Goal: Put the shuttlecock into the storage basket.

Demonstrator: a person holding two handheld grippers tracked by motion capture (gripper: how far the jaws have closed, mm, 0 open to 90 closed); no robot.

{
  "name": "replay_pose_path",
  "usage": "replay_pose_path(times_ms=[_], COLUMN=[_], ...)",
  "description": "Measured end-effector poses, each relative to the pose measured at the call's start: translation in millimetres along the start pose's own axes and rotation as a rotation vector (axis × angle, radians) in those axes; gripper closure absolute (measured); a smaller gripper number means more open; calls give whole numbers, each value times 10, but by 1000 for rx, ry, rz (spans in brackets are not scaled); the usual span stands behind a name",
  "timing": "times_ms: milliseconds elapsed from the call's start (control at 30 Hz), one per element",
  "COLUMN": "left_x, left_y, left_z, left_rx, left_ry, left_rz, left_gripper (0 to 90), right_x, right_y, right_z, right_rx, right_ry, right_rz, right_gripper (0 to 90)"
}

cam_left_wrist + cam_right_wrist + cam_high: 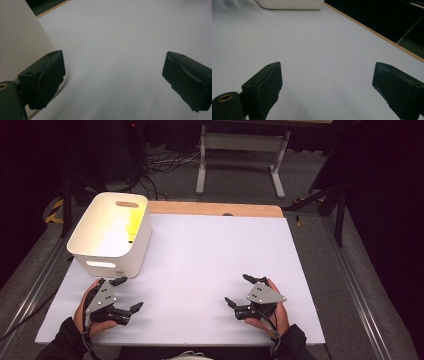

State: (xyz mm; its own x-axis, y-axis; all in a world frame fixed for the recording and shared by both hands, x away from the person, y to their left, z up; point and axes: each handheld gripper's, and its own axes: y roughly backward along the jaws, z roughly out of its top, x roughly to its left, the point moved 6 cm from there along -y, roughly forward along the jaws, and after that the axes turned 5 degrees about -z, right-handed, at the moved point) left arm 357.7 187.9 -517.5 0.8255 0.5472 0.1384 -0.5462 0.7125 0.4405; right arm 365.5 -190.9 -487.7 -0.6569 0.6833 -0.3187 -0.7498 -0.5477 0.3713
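Both grippers idle, jaws spread, nothing between them.
Left gripper (pixel 126 295) lower left beside white plastic bin (pixel 112 232); right gripper (pixel 240 290) lower right; bin contents washed out by glare.

We take this for a lab or recording studio rather than a home. We see a work table (pixel 215 265) covered with a plain white sheet, its wooden edge bare at the far side, lit brightly while the surroundings lie in darkness. Behind it, loose black cables (pixel 160 165) trail over a grey carpeted floor (pixel 240 182), beside the white metal legs of another bench (pixel 202 160) and dark stand legs (pixel 332 200).
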Motion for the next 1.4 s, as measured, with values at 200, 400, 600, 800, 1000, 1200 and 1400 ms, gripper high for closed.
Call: replay_pose_path(times_ms=[200, 400, 600, 800, 1000, 1200, 1400], left_x=[39, 37, 28, 14, 31, 24, 17], left_y=[23, 48, 73, 69, 27, -21, -32], left_z=[17, 34, 49, 50, 44, 29, 33], left_rx=[-10, -23, -36, -29, -21, -3, -1], left_ry=[3, -8, -11, -16, -1, 6, 8], left_rz=[22, 25, 19, 15, 20, 18, 17], left_gripper=[60, 58, 57, 58, 65, 64, 64], right_x=[-14, -32, -6, -3, -34, -49, -70], right_y=[23, 40, 36, 16, 46, 53, 73], right_z=[0, 11, 27, 8, 3, -1, 6], right_rx=[-7, -15, -13, -4, -14, -17, -25], right_ry=[-1, -8, -4, 1, -13, -9, -18], right_rz=[-5, -10, -17, -17, -15, -9, -14], right_gripper=[94, 97, 101, 101, 109, 110, 110])
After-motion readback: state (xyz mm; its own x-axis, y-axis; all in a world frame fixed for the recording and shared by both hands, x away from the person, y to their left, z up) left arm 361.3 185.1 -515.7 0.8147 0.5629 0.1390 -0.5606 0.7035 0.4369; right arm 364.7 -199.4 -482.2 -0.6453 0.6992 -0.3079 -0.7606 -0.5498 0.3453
